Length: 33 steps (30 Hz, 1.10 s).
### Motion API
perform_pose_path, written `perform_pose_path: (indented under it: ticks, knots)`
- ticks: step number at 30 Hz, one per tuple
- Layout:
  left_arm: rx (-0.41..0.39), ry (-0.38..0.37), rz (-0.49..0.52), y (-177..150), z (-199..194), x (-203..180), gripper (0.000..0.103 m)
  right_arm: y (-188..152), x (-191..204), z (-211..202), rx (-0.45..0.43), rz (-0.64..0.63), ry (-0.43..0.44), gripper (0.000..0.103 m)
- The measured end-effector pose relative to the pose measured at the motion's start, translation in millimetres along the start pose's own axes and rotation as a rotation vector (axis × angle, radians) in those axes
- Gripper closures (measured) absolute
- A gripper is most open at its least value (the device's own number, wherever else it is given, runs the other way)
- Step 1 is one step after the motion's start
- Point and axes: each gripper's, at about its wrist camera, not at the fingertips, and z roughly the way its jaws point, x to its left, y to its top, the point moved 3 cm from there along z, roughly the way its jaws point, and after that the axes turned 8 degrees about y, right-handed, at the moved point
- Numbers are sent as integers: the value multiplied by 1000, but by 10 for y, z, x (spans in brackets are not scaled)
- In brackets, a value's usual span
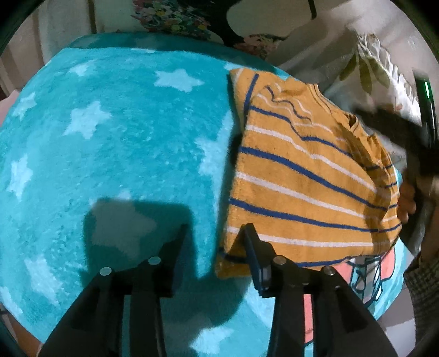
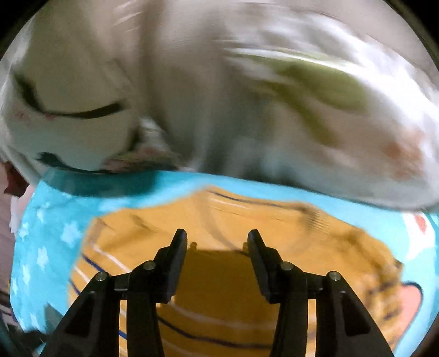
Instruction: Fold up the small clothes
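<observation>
On blanket (image 1: 109, 153), right of centre: shirt (image 1: 310, 175), folded to a compact rectangle, neck rib showing on top. Fold judged mostly done; final halving or tidying possibly left. Terry-like orange knit, blue and white stripes; plush turquoise pile, pale stars. Left gripper (image 1: 215, 229) jaws spread, empty, beside hem. Right gripper (image 2: 216, 236) jaws spread, empty, above shirt.

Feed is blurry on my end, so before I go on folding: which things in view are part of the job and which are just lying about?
Part of the job:
- orange striped shirt, partly folded on the blanket
- left gripper, jaws open at the shirt's edge
- right gripper, jaws open above the shirt

Lying about:
- turquoise star blanket, the work surface
- white leaf-print bedding behind
- floral fabric at the back
</observation>
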Motion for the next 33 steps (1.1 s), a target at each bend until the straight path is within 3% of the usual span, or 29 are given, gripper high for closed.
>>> perform_pose_path:
  ticks: [3,5,8,11,14,20,23,26,29,31,32,33]
  knots:
    - [-3,-10,-30,5,-29,37,63,-126,-784,-86,28,141,-104,53]
    - [-5,-2,-41,0,-41,64,62,-209,-1269,-131,36,249,-128,53]
    - [-6,20,-55,-19,-91,95,61,-337,-1856,-366,-1,363,-230,49]
    - [-20,38,-59,-45,-157,73,54,-466,-2124,-645,-37,427,-201,49]
    - [-27,38,-73,-84,-211,50,51,-719,-2225,-950,-52,469,-70,45]
    - [-34,42,-86,-205,-340,-81,51,-1255,-2018,-1247,-93,496,148,44]
    - [-38,44,-71,-227,-366,-218,51,-1446,-1744,-1187,-116,481,206,43]
    - [-49,53,-35,-204,-359,-383,51,-1546,-1534,-1075,-74,449,196,43]
    - [-116,106,47,-100,-318,-574,51,-1620,-1557,-902,-31,458,217,44]
    - [-129,166,101,-38,-214,-673,51,-1655,-1607,-832,-14,481,277,60]
    - [-109,218,120,-26,-126,-694,51,-1686,-1623,-817,16,491,328,77]
    - [-83,257,125,-44,-64,-684,51,-1713,-1653,-811,44,495,343,84]
